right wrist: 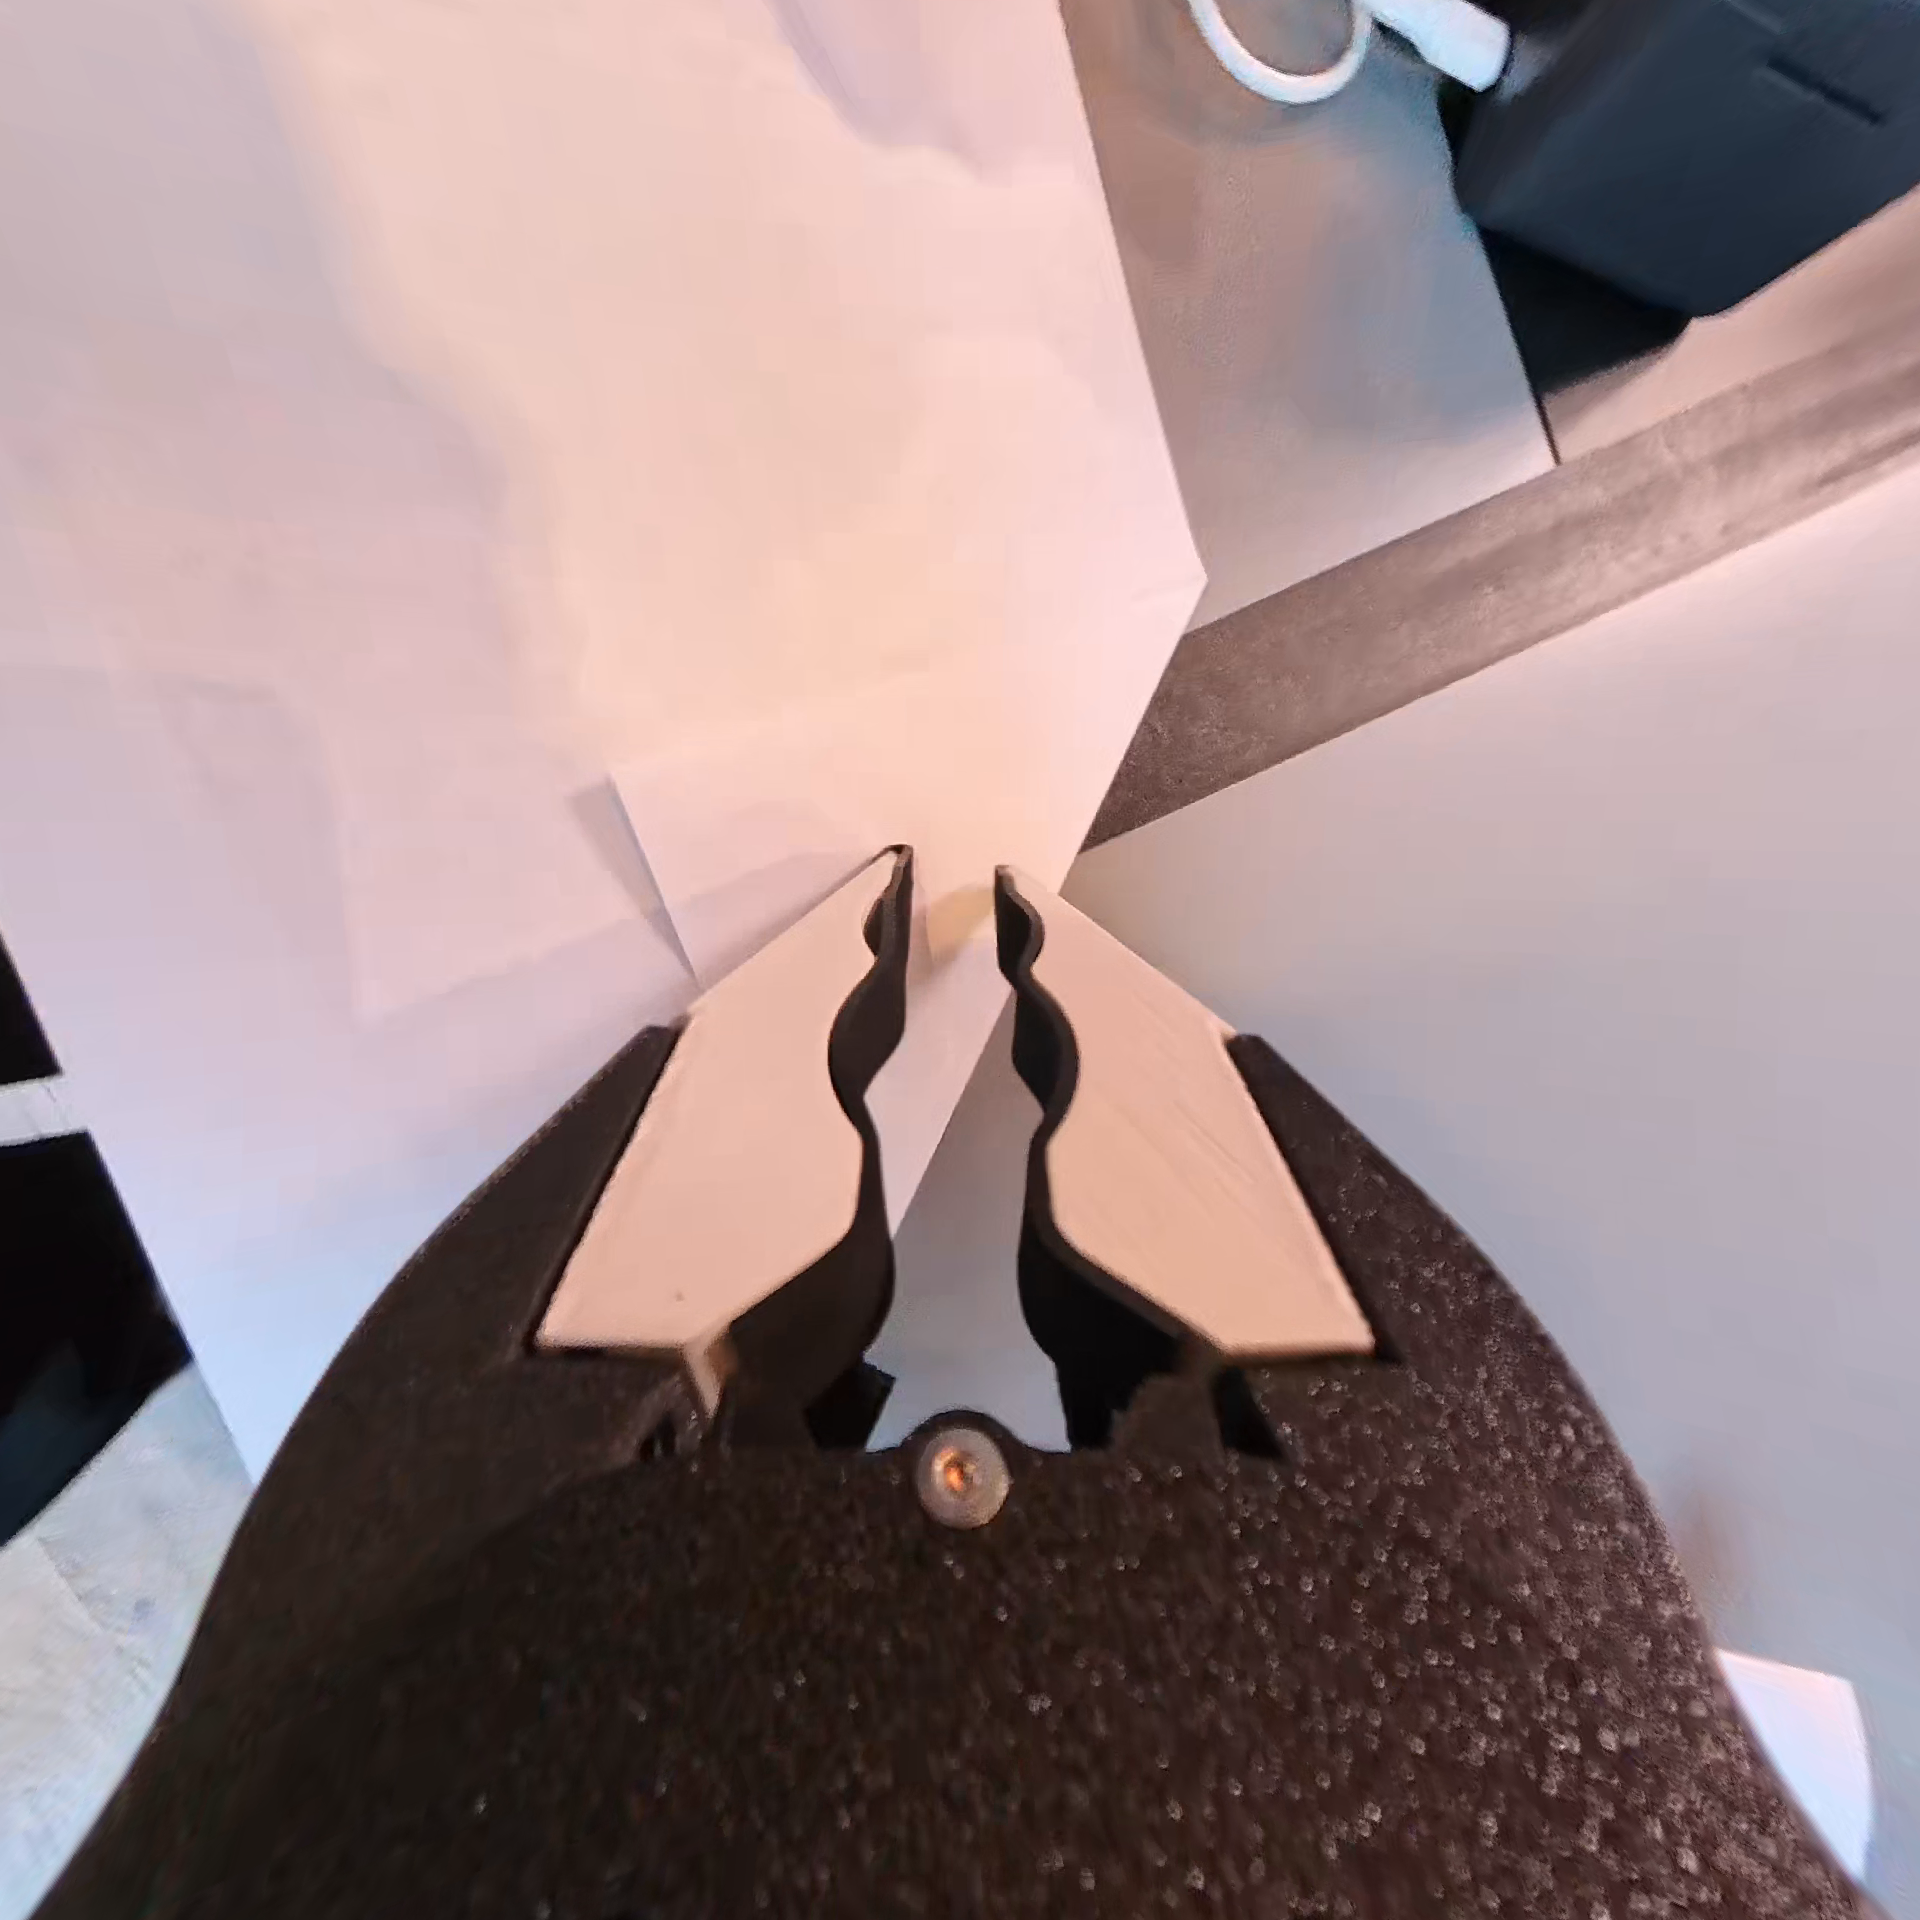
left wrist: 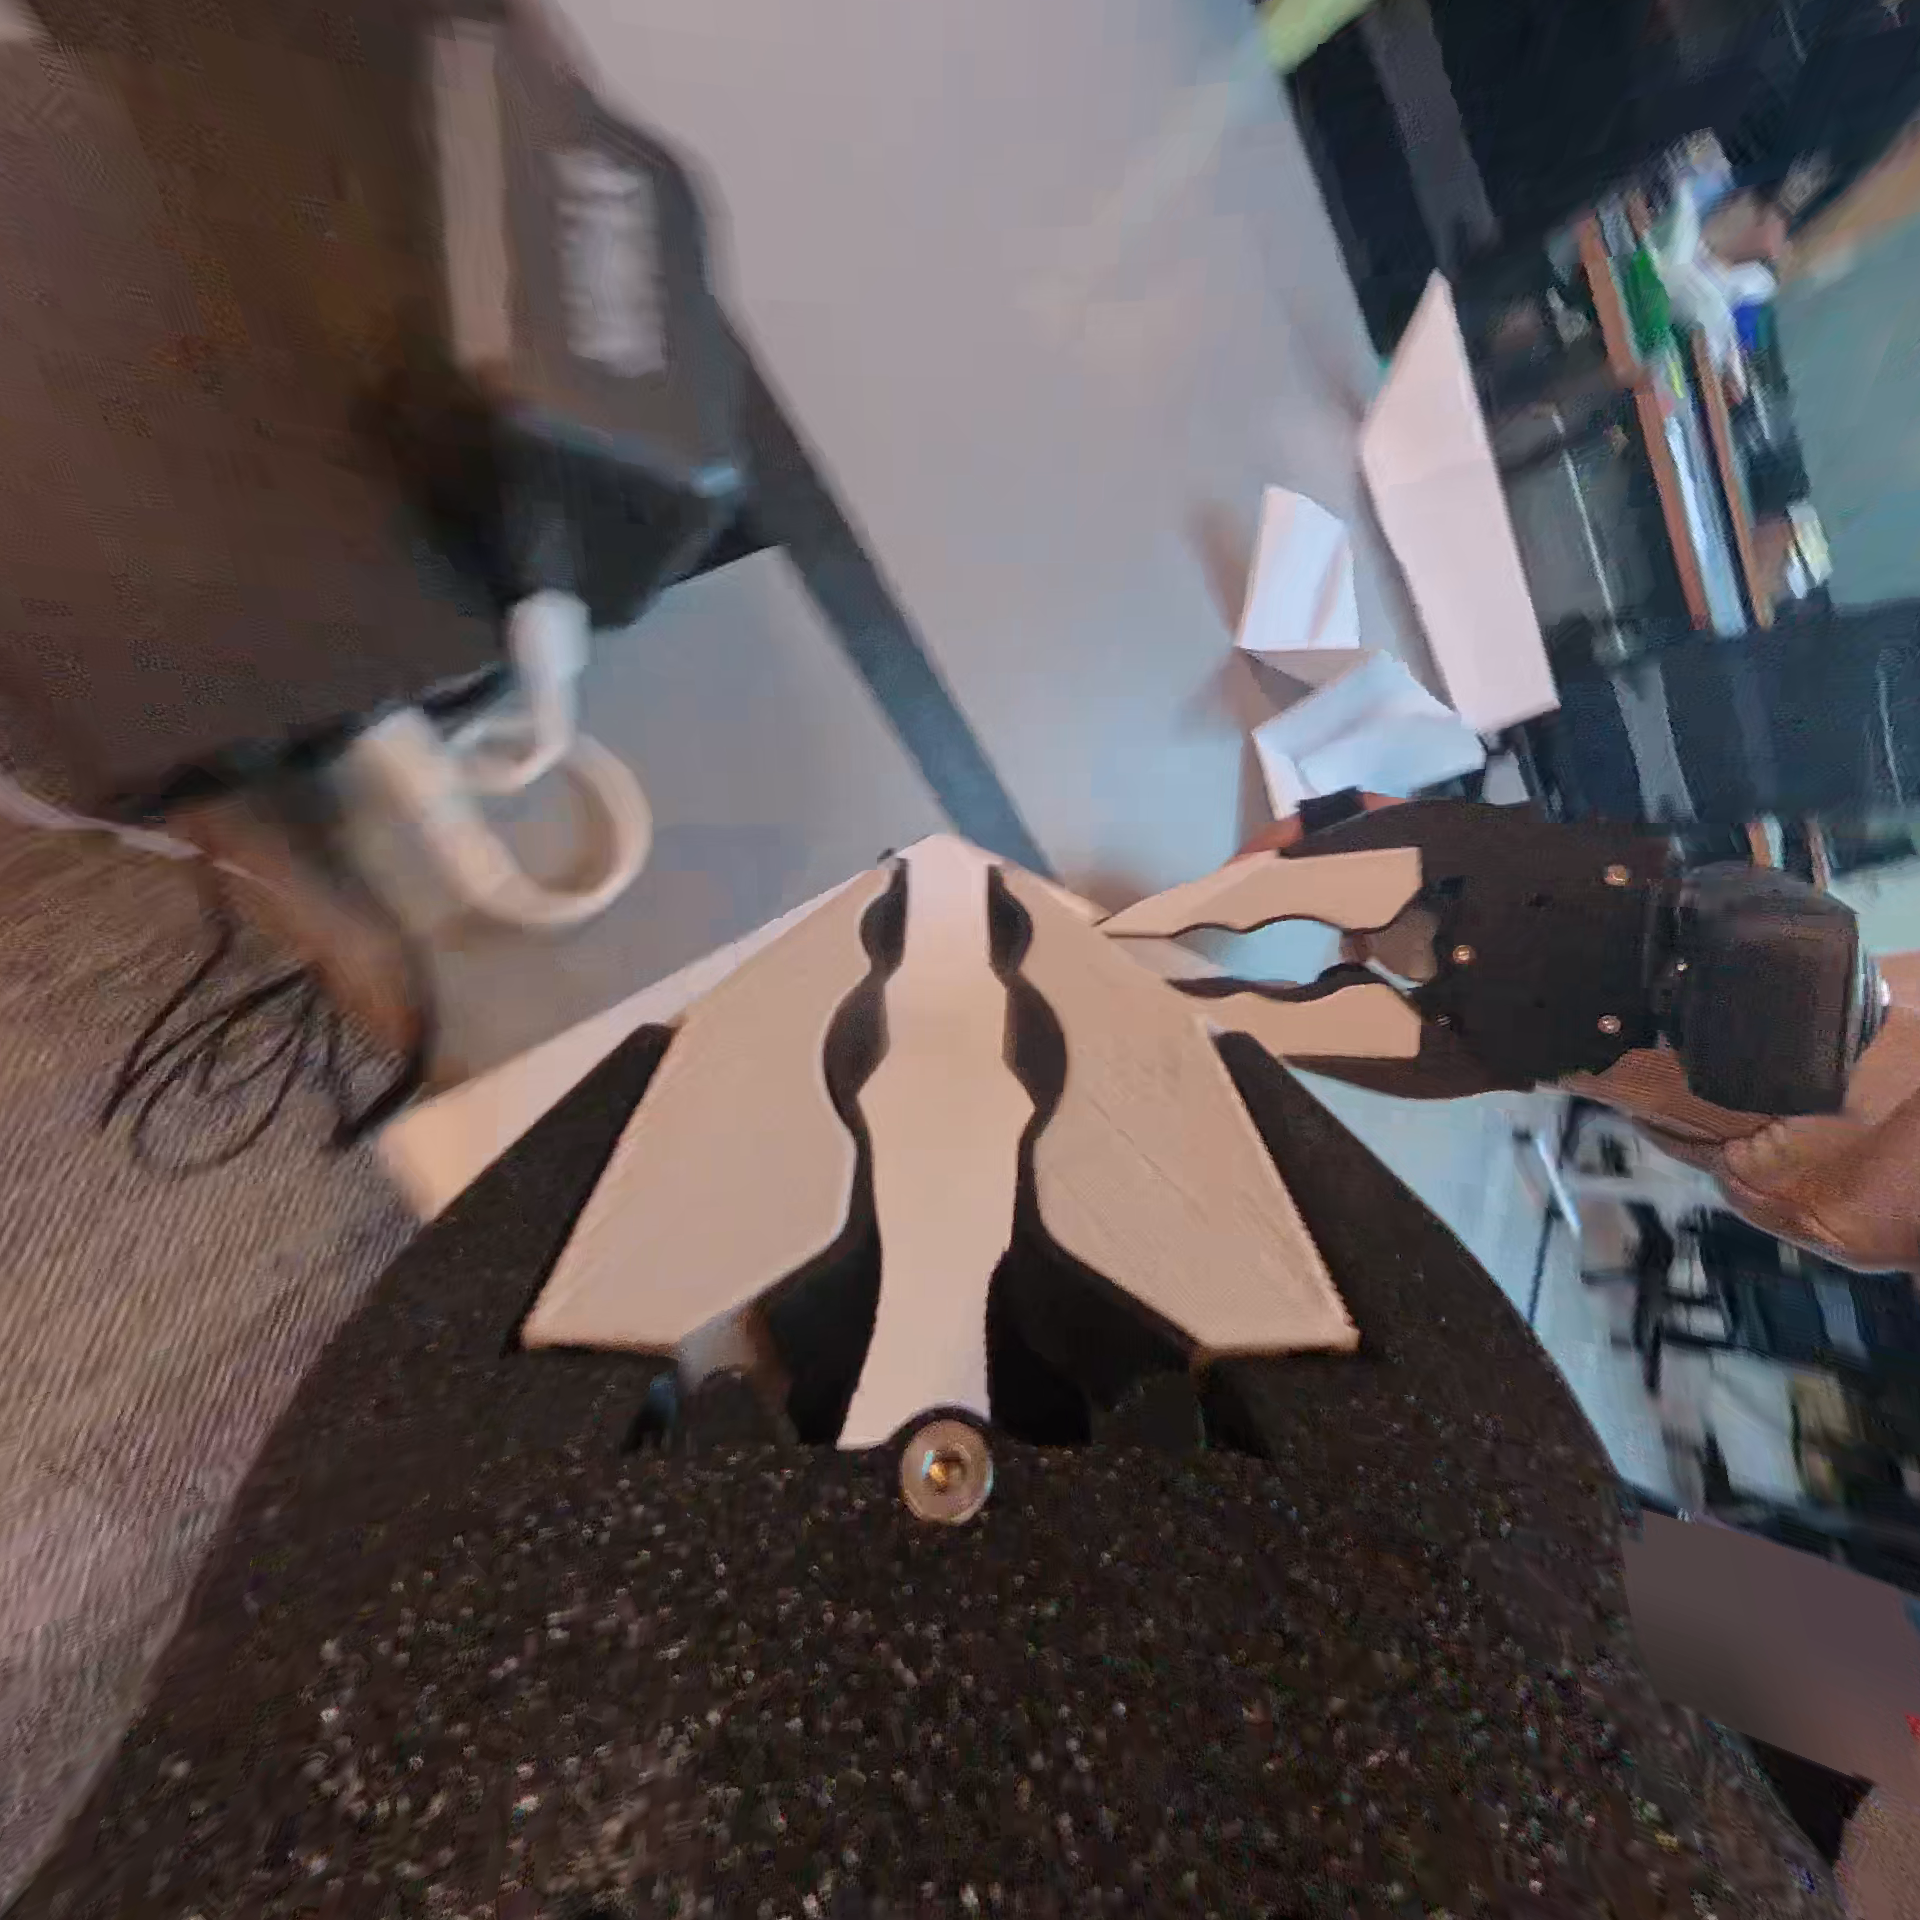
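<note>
**Holding one white sheet beside the dark strip**

Starting far left of the dark strip (left wrist: 883, 644), a grey knitted fabric (left wrist: 156, 1195) filled the edge of the left wrist view. Nearer to the strip lay a coiled white cable (left wrist: 582, 831), and a black box (left wrist: 582, 499) stood just left of the strip; both were blurred. At the near end of the strip, the left gripper (left wrist: 940, 862) had its two fingers pressed together on a white sheet (left wrist: 935, 1143), which ran edge-on between them up to the tips. Right of the strip, the right gripper (left wrist: 1143, 956) pointed toward the left one, with its tips near the same sheet and a gap between its fingers. A hand (left wrist: 1766, 1174) carried it. Behind it, well right of the strip, some folded white papers (left wrist: 1351, 644) lay on the grey table (left wrist: 987, 312).

In the right wrist view, the sheet spread left of the strip. The right gripper's fingers stood apart, with an edge of the sheet passing between them; I could not tell if they touched it.
</note>
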`<state>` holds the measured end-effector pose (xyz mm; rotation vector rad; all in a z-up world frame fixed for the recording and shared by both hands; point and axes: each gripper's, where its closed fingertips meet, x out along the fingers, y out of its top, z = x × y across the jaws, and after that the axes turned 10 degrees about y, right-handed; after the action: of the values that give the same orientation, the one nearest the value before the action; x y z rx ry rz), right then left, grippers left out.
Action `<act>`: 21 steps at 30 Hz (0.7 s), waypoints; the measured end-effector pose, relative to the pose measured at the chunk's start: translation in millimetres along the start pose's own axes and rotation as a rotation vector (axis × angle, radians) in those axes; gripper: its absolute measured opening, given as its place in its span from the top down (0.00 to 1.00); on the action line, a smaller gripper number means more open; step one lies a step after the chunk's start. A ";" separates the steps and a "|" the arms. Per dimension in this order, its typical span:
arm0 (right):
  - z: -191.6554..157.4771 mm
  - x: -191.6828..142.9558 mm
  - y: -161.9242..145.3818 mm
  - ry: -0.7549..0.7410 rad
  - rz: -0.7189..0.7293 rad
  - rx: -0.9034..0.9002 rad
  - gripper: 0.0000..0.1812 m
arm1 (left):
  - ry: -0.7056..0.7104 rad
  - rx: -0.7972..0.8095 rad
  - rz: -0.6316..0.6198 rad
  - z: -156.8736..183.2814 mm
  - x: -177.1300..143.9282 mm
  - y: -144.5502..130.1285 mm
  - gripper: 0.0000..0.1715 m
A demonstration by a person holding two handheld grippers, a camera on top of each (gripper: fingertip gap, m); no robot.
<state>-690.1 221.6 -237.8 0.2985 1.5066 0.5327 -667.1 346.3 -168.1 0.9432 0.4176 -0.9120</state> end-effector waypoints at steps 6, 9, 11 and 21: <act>6.1 -1.3 -1.9 0.123 0.006 -0.160 0.88 | 0.011 -0.393 -0.056 -64.9 -40.7 -95.7 0.76; 5.5 0.6 0.7 0.205 0.003 -0.281 0.88 | -0.063 -0.443 -0.044 -48.8 -27.8 -120.1 0.74; 6.4 1.5 1.9 0.246 -0.010 -0.343 0.87 | -0.093 -0.480 -0.015 -40.1 -17.5 -122.1 0.75; 13.0 7.3 11.3 0.255 -0.098 -0.351 0.85 | -0.041 -0.171 0.294 -13.0 -53.2 -87.4 1.00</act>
<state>-679.0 236.6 -237.7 -0.1203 1.6289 0.7645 -768.0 359.5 -184.5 0.8021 0.3069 -0.6164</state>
